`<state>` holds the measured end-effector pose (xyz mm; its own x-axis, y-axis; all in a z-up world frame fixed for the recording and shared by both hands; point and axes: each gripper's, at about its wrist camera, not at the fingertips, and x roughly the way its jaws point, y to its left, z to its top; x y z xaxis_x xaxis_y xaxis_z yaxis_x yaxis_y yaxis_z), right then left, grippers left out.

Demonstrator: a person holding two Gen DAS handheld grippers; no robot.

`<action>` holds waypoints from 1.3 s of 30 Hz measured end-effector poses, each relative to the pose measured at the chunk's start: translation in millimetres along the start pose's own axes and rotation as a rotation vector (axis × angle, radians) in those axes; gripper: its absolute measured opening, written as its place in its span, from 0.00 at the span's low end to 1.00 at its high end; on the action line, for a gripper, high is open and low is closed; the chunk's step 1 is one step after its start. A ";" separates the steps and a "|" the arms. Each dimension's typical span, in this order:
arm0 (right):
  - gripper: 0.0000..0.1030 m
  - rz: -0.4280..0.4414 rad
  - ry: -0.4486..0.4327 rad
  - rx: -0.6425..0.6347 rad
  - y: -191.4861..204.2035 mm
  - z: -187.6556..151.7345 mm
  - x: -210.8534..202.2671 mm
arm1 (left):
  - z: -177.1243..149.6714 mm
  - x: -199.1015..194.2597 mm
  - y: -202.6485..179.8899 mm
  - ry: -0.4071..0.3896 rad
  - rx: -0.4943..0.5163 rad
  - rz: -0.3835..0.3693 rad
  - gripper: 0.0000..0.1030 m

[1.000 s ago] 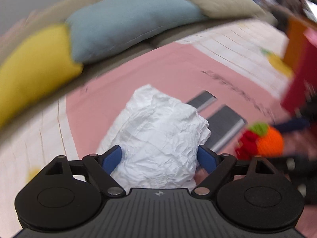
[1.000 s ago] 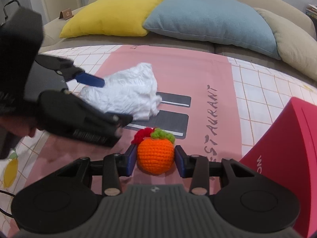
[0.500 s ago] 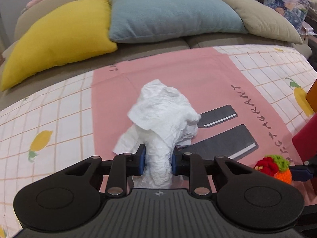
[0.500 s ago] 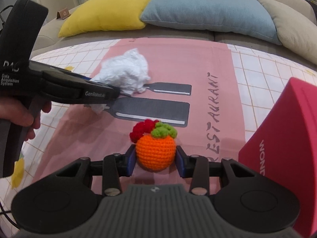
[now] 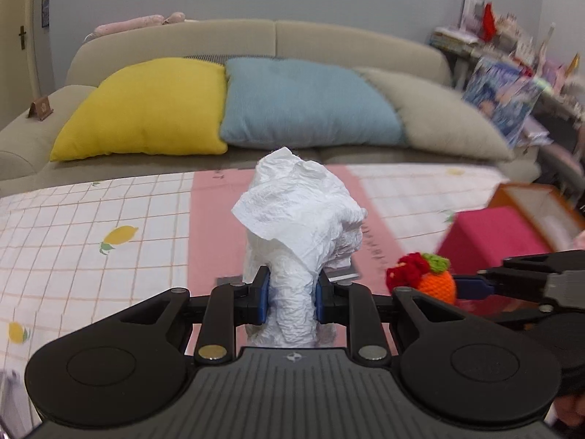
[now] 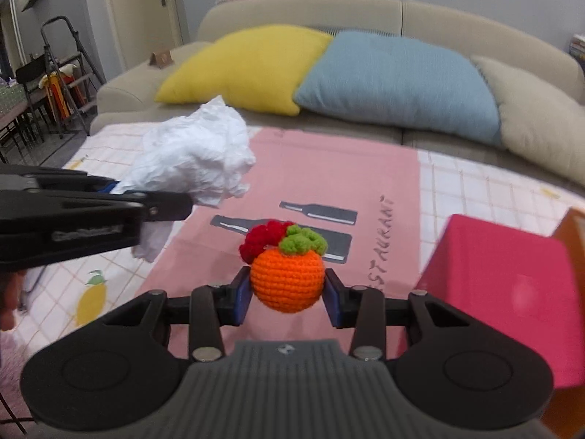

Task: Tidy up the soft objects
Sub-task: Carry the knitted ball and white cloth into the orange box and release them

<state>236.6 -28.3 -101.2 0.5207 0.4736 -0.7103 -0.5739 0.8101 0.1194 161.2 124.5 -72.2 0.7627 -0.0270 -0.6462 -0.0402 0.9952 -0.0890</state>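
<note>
Left tongs around crumpled tissue

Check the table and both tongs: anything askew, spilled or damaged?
Nothing stands out. The left tongs pinch the crumpled white tissue; the right tongs clamp the crocheted orange fruit. The tablecloth looks flat, no spills.

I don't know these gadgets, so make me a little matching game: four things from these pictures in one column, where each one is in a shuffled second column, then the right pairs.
Things:
1. white tissue
2. crochet orange
3. yellow pillow
4. red box

Places:
A. on the sofa, beside the blue pillow
B. pinched in the left gripper
C. on the tablecloth, at the right
D. held in the right gripper

Pairs: 1-B, 2-D, 3-A, 4-C
</note>
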 end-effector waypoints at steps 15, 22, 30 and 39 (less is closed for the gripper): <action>0.39 -0.166 -0.069 0.052 -63.1 -47.2 -137.8 | -4.5 -40.0 -106.9 0.042 0.112 -0.268 0.25; 0.39 -0.342 -0.036 0.140 -112.2 -69.5 -168.6 | 12.2 -25.1 -185.5 0.080 0.272 -0.378 0.25; 0.39 -0.439 -0.005 0.227 -171.8 -80.5 -184.1 | 27.9 17.3 -263.0 0.168 0.437 -0.395 0.25; 0.39 -0.449 0.030 0.255 -230.8 -77.9 -169.2 | 33.5 81.0 -294.2 0.296 0.499 -0.324 0.25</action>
<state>231.7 -322.3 -62.7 0.6595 0.0527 -0.7499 -0.1238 0.9915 -0.0392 256.5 -167.4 -72.9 0.4738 -0.2859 -0.8329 0.5190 0.8548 0.0018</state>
